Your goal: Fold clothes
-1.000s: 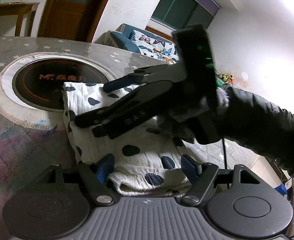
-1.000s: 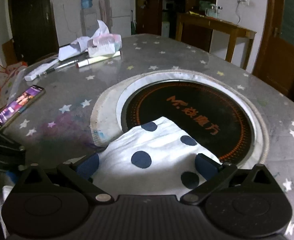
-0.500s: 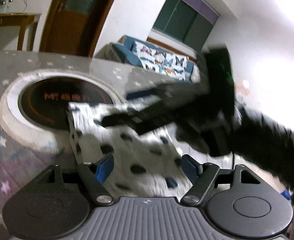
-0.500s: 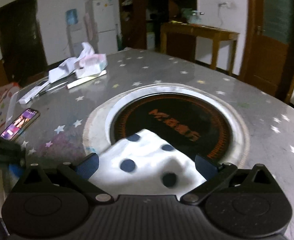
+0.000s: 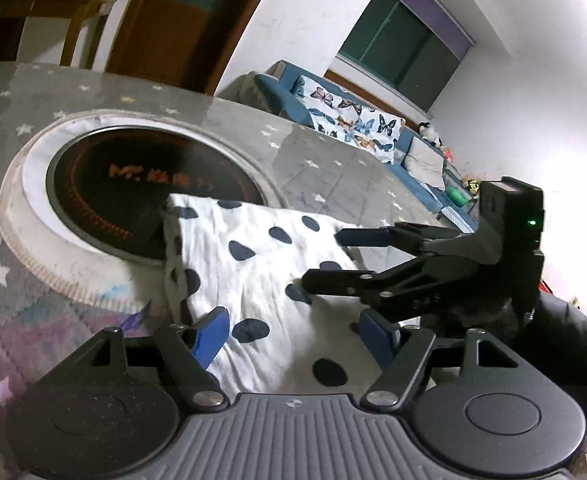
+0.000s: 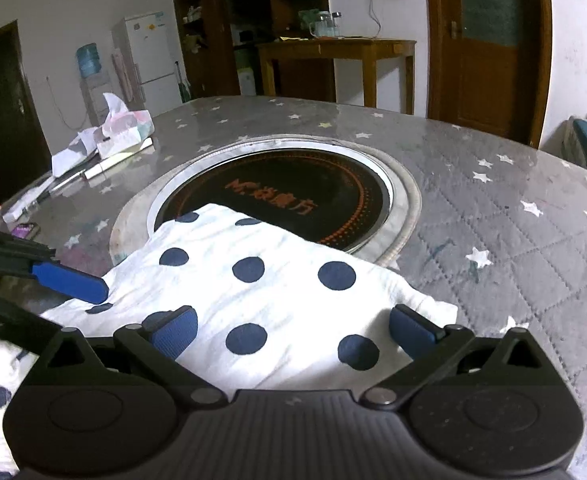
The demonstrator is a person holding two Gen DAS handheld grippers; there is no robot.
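Observation:
A folded white cloth with dark blue dots [image 5: 253, 256] lies on the grey star-print table, its far edge over the round cooktop. My left gripper [image 5: 293, 332] is open above the cloth's near part, nothing pinched between its blue pads. In the left wrist view my right gripper [image 5: 335, 258] reaches in from the right, open, its fingertips over the cloth's right edge. In the right wrist view the cloth [image 6: 277, 280] spreads under my open right gripper [image 6: 293, 330]. The left gripper [image 6: 59, 300] enters there from the left, one blue fingertip [image 6: 69, 280] at the cloth's left edge.
A black round cooktop [image 6: 277, 196] with a pale ring is set into the table [image 6: 513, 216]. A tissue pack [image 6: 123, 128], pens and a phone [image 6: 25, 231] lie at the far left. A wooden side table [image 6: 333, 48], a door and a blue sofa [image 5: 357, 120] stand beyond.
My right gripper has drawn back from over the cloth's middle to its right edge. Both wrist views have pulled back and risen, showing more of the cloth. The cloth stays folded in place.

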